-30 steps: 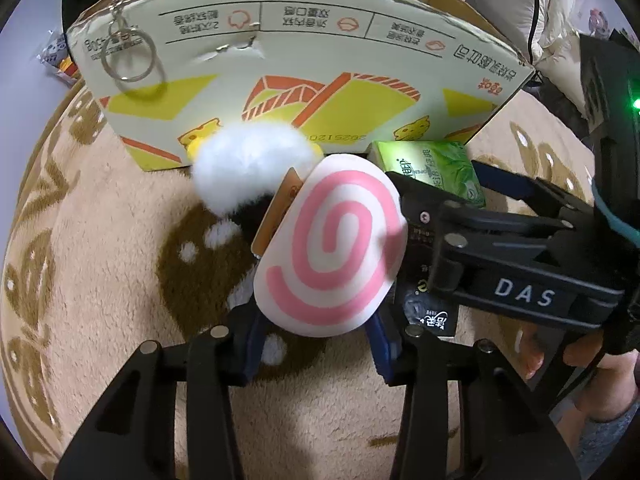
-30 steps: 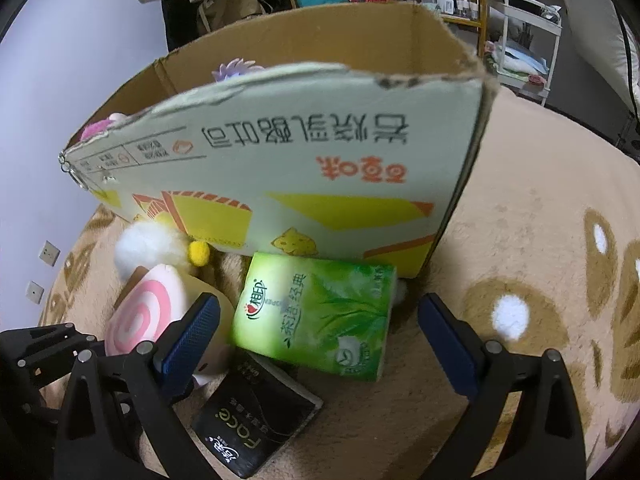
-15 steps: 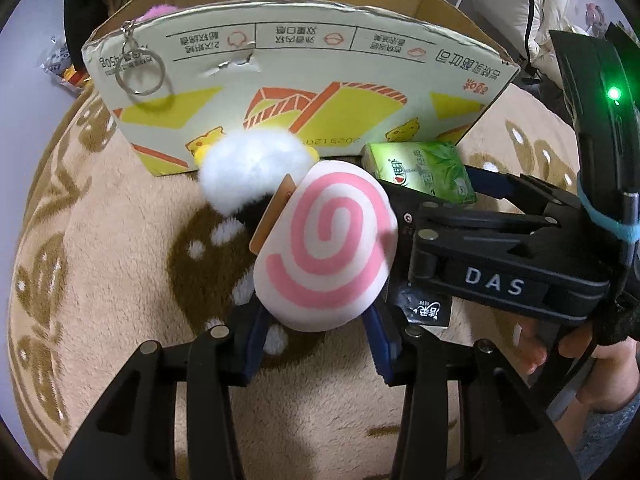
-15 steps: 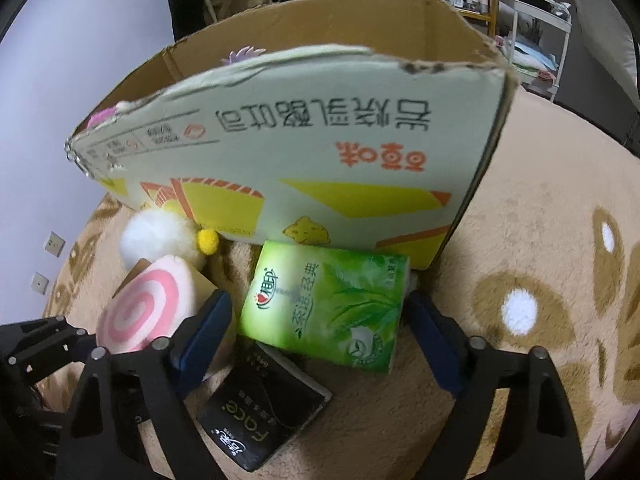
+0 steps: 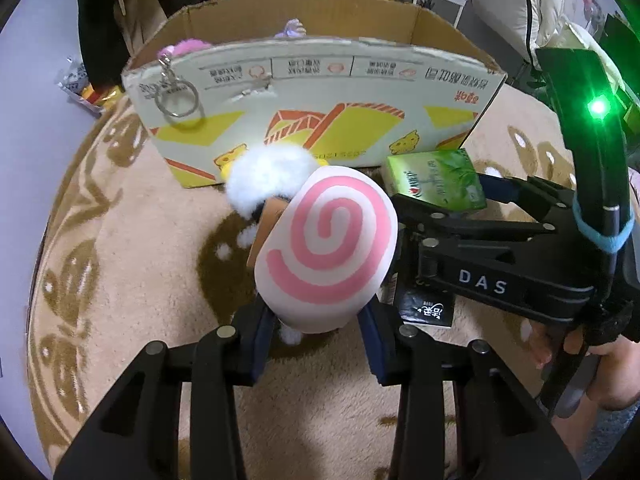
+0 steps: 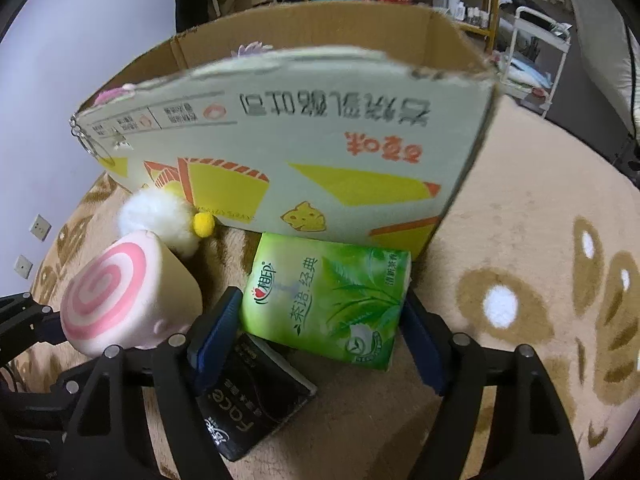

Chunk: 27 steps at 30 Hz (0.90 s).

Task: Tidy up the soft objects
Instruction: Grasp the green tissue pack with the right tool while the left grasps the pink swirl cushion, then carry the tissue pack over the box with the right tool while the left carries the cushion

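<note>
Two grabs going at once: we're clamping the left gripper (image 5: 316, 320) narrowly on the swirl cushion (image 5: 326, 246), lifted before the cardboard box (image 5: 312, 120), while our right gripper (image 6: 320, 336) is bracketing the green tissue pack (image 6: 326, 300) on the carpet (image 6: 520, 240), jaws touching its ends, squeeze uncertain. We're risking the grippers colliding, or the cushion squirting out.

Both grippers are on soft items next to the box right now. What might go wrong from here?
1. The left gripper pinches only the lower edge of the swirl cushion; it may slip out when lifted.
2. The right gripper brackets the green tissue pack, which overlaps the black packet and could drag it.
3. The cardboard box wall stands close ahead; either load might catch its rim.
</note>
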Tool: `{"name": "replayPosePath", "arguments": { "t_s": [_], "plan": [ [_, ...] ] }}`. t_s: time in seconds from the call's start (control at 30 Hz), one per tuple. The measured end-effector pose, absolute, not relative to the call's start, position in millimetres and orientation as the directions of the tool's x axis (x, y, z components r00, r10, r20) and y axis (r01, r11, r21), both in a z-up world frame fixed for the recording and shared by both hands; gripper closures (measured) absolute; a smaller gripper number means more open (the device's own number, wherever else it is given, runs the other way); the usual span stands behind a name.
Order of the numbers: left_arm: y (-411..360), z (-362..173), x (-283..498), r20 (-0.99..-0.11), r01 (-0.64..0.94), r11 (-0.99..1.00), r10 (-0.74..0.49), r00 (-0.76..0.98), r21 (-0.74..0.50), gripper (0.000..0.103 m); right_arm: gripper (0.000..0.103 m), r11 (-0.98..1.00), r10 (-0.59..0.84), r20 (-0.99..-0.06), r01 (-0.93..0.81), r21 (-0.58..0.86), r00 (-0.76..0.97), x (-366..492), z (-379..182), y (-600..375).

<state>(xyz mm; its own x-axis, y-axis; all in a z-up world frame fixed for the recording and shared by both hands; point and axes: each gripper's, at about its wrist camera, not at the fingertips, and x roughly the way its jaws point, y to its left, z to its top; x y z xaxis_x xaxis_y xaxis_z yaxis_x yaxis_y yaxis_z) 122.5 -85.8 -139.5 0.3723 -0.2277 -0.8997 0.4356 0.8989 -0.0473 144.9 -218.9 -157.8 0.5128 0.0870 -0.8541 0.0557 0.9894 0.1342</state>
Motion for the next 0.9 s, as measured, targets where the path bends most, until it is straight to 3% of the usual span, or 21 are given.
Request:
{"name": "replayPosePath", "arguments": {
  "t_s": [0.43, 0.67, 0.9],
  "plan": [
    [-69, -86, 90, -0.774, 0.347, 0.937, -0.193, 0.603, 0.037, 0.066, 0.022, 0.977, 0.131, -0.744, 0.041, 0.208, 0.656, 100, -99, -220],
    [-58, -56, 74, -0.661, 0.296, 0.953, -0.181, 0.728, 0.065, 0.066, 0.022, 0.98, 0.097, -0.681, 0.049, 0.192, 0.726, 82, -65, -223],
    [-59, -45, 70, -0.607, 0.289, 0.952, -0.171, 0.776, 0.102, 0.066, 0.022, 0.984, 0.052, -0.575, 0.057, 0.169, 0.816, 68, -34, -227]
  ]
}}
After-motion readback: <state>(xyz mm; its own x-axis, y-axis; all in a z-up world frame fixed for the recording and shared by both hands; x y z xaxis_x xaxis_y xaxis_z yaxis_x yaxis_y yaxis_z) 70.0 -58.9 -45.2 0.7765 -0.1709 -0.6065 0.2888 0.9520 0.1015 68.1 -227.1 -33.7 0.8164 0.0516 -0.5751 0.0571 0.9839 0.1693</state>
